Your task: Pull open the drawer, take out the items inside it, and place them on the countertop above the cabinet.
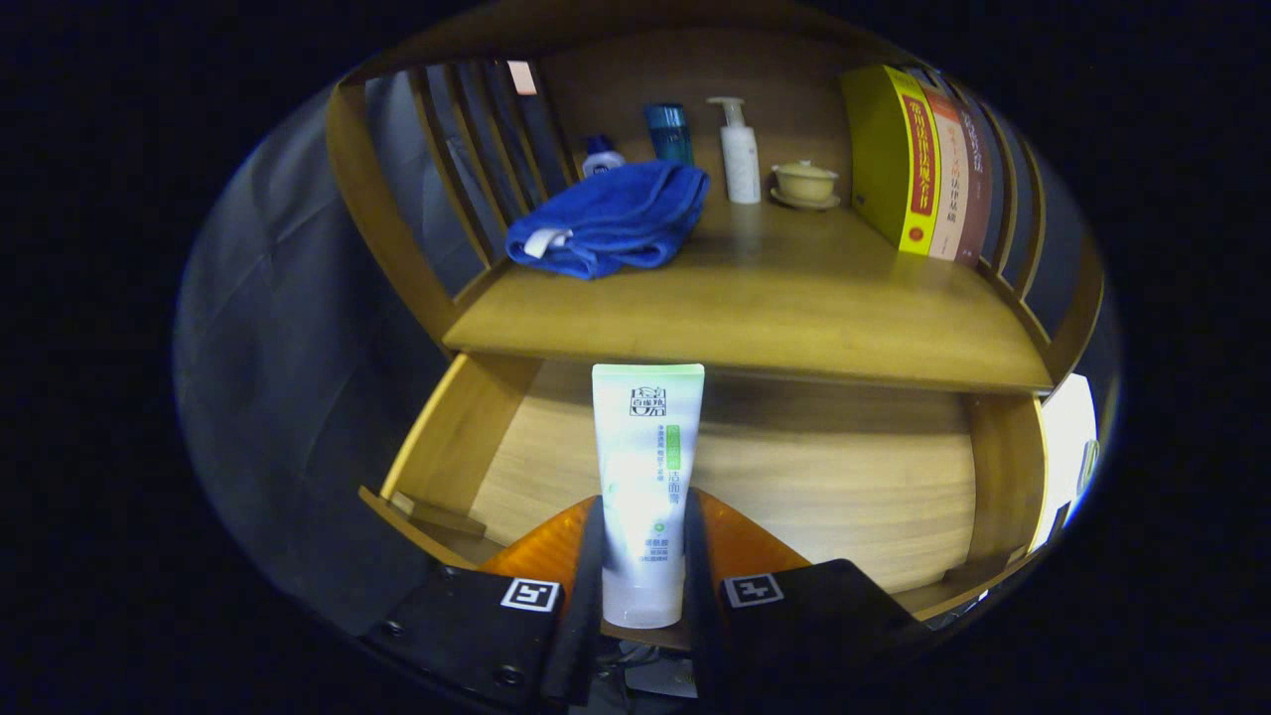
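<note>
We have the gripper (pixel 642 556) clamped on the white facial-cleanser tube (pixel 645 477), both fingers pressing its lower sides. The tube's long axis runs straight ahead from the fingers, its flat crimped end pointing at the front edge of the wooden countertop (pixel 755 308). Below it lies the open drawer (pixel 794 477). The bare countertop lies beyond and above the tube, right of the blue towel (pixel 608 220), so we judge the move is up and forward.
</note>
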